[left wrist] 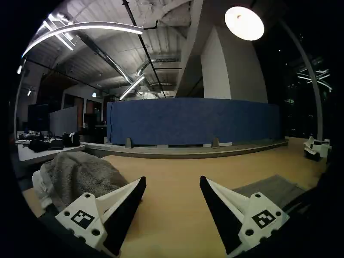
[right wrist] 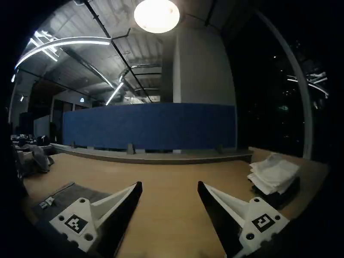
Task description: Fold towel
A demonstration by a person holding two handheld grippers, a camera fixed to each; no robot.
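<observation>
Barely begun: towel lay flat while both grippers hung empty

The left gripper [left wrist: 172, 178] and the right gripper [right wrist: 169, 182] hovered over a wooden worktop [left wrist: 172, 202], each with its jaws spread wide and nothing between them. The flat grey towel [left wrist: 268, 187], apparently the piece due for folding, lay on the worktop at the near right in the left gripper view and at the near left in the right gripper view. That put it between the two tools and off to the side of both. No fold appeared to have been made. A crumpled grey towel [left wrist: 79, 176] sat heaped at the left end of the worktop, and a stack of white folded cloths [right wrist: 273, 172] rested at the right end. A blue partition [left wrist: 189, 120] closed off the far side.

The likeliest slip, by the look of it, was a poor pinch. The towel lay flat against the wood, so jaws coming in from the side could have skidded over the cloth or caught it short of the corner, leaving a skewed fold. Had one gripper lifted ahead of the other, the towel could have dragged and bunched. A wide swing toward either end risked brushing the heap or nudging the white stack.
</observation>
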